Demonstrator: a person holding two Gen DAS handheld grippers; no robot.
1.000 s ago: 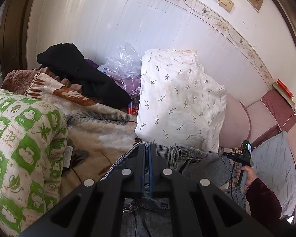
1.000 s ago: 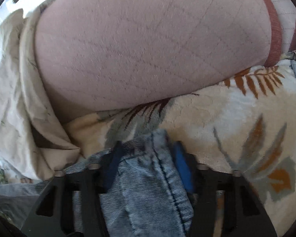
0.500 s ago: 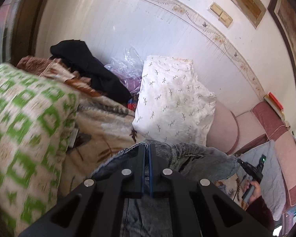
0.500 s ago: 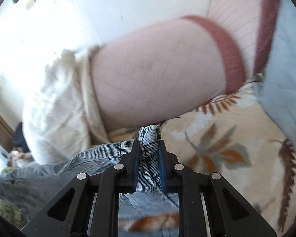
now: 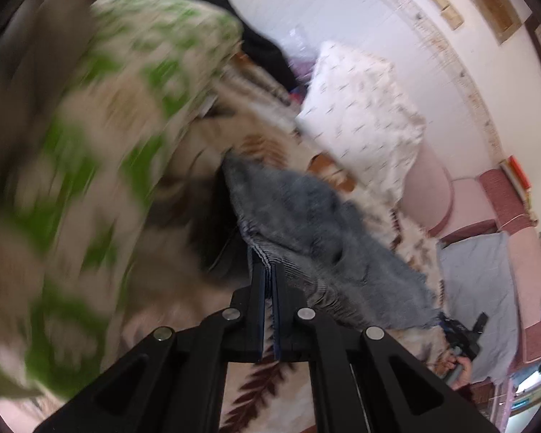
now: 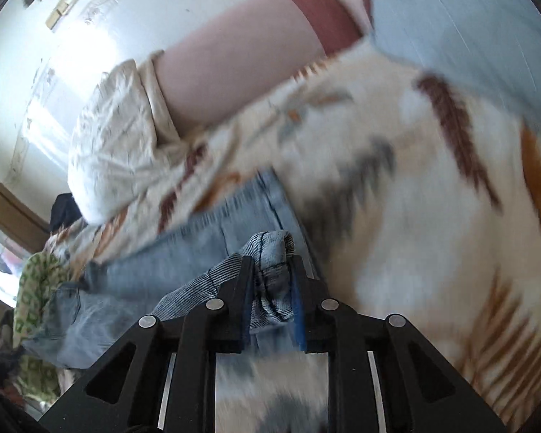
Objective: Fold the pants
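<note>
1. Pinching a thin edge of the pants (image 5: pixel 306 223), the left gripper (image 5: pixel 269 281) has its jaws nearly together on the cloth; the denim rises ahead of its tips and slopes off to its right, lifted clear of the leaf-print blanket (image 5: pixel 389 213).
2. Left of that gripper bulks a green-patterned quilt (image 5: pixel 101 137), blurred; ahead and right stands a white sprigged pillow (image 5: pixel 364 115).
3. Far to the lower right of the left view, the person's hand (image 5: pixel 460 368) carries the other tool.
4. The right gripper (image 6: pixel 272 278) clamps a bunched fold of the pants (image 6: pixel 270 252) between its jaws, which stand a little apart around the thick wad.
5. From the right gripper the garment's long axis runs away to its left, toward the left gripper; the rest of the denim lies on the blanket just beyond and left of the tips.
6. Judgement: each tool has one end, so the fold turns on bringing the ends together along that axis.
7. Count: one pair of pants, two grippers, one blanket, one quilt, one white pillow.
</note>
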